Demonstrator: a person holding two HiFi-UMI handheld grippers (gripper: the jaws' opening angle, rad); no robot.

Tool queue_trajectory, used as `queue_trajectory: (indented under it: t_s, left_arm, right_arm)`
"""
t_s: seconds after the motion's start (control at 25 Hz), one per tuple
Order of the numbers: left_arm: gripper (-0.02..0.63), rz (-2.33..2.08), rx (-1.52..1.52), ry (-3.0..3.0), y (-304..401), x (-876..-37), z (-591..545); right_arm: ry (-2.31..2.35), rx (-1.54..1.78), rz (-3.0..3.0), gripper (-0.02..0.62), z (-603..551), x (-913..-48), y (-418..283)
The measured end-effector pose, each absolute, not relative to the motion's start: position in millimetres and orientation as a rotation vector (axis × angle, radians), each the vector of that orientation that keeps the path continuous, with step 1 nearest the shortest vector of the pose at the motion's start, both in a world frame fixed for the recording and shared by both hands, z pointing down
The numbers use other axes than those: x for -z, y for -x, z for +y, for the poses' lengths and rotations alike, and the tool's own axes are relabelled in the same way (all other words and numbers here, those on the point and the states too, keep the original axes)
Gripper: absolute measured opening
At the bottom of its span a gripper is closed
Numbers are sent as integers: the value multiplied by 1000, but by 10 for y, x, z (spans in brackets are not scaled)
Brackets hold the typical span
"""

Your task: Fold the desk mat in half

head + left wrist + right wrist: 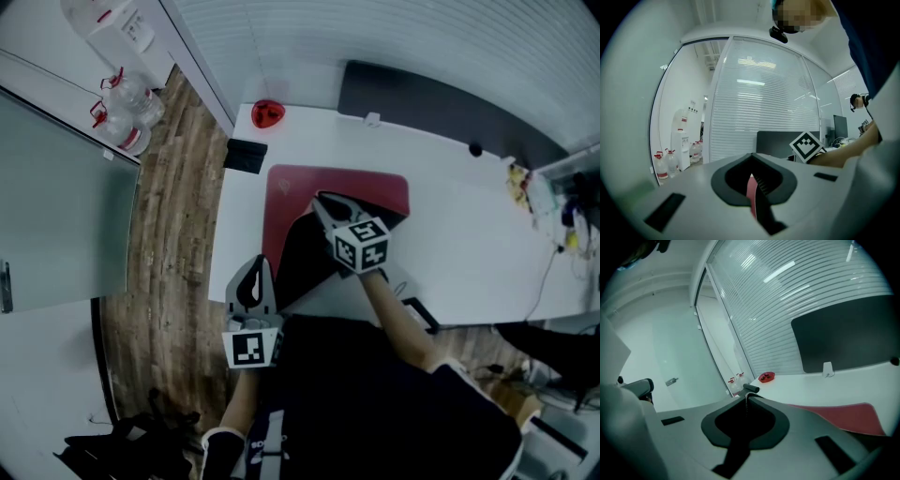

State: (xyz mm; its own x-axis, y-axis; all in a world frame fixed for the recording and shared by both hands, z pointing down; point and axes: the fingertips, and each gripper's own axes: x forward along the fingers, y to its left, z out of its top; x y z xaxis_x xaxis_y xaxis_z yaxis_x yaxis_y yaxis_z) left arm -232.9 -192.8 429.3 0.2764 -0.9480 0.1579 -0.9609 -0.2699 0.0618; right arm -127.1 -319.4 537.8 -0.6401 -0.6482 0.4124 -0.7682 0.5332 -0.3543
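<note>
White desk [450,216]: desk mat [347,183] near edge lifted; left claw [258,265], right claw [325,201] pinch it.

Left gripper [258,265] and right gripper [322,200]: pale grey shells, black-lined jaw recesses. Each carries a white cube [360,244] with black square markers. Behind that cube, a black short sleeve [466,394], white-edged; torso garment black.

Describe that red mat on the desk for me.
The desk mat is a thin, flexible sheet with rounded corners, red on top, black underneath. Its far part lies flat on the white desk; its near part is lifted and turned over, showing black. The left gripper and right gripper each pinch its edge in their jaws.
</note>
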Motion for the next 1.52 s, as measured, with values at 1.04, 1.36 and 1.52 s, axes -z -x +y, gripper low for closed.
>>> queue_trajectory:
  t_s: [1.04,1.36,1.52]
  left_arm:
    - [2,-1770,-172,-2327,2925,-4528,-2508]
    - [2,-1768,-193,-2280,3094,-4663,-2633]
    - [2,-1761,-197,-2261,3134,-4718,-2690]
  right_arm:
    - [-1126,-778,-2524,17,-3887,-5751,2044]
    - [-1041,-788,-2488,17,-4092,-6016,2303]
    - [-1026,-814,-2473,17,-4170,-6114,2408]
